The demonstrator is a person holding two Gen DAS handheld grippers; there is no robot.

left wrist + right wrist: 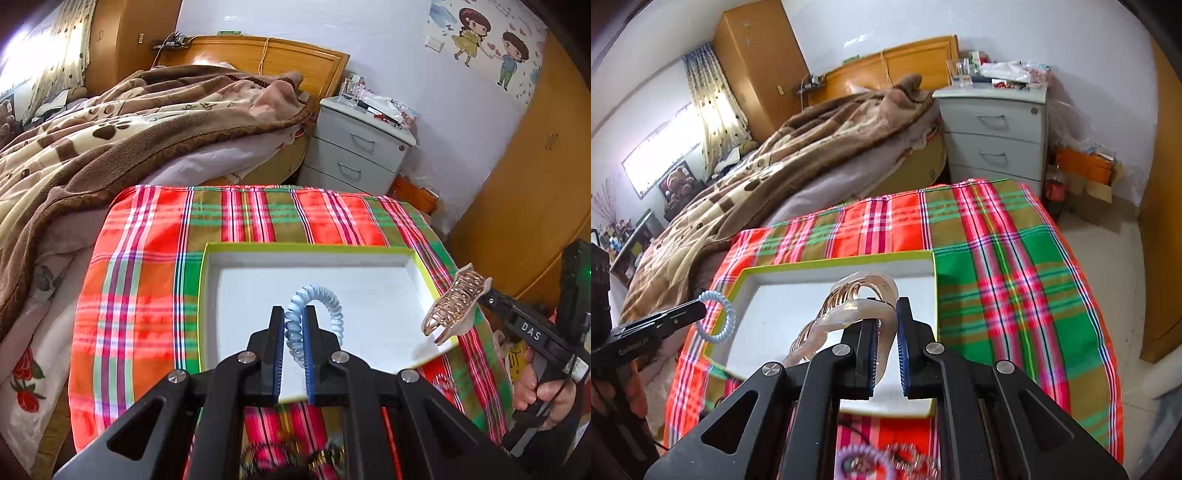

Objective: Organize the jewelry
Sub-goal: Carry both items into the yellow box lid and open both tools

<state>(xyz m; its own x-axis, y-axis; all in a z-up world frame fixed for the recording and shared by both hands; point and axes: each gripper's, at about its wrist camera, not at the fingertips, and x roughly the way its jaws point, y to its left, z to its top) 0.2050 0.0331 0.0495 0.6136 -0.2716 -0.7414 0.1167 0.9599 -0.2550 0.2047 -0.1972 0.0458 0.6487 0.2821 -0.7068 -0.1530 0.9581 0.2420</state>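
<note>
Item 1: spiral hair tie point(314, 321), pale blue, glossy coiled cord, ring-shaped. Held above the white tray point(369, 295), loop arching up and to the right of the left gripper point(294, 332). In right wrist view the same tie point(718, 315) hangs at the tray's left edge.

Item 2: claw hair clip point(849, 314), rose-gold metal teeth w/ translucent pearly shell, teeth interlocked. Held over the tray's right side by the right gripper point(886, 332); in left wrist view the clip point(456, 302) sits just above the tray's right rim.

Tray: shallow, square, white inside, lime-green rim; lies on a plaid cloth point(140, 295) (red/green/olive) over the bench. Interior looks bare where visible.

Hidden/unclear: tray's near edge covered by gripper bodies in both views. More jewelry point(882, 461) at the near bench edge, incl. a purple coil, blurred and partly cut off, type not certain. Small items on the grey nightstand point(993, 122) too small to name.

Grippers: left clamped on the hair tie, blue pads pinching one side of the coil. Right clamped on the clip's shell end. A hand point(543, 395) grips the right tool's handle.

Bed w/ brown paw-print blanket point(110, 122) far left.
</note>
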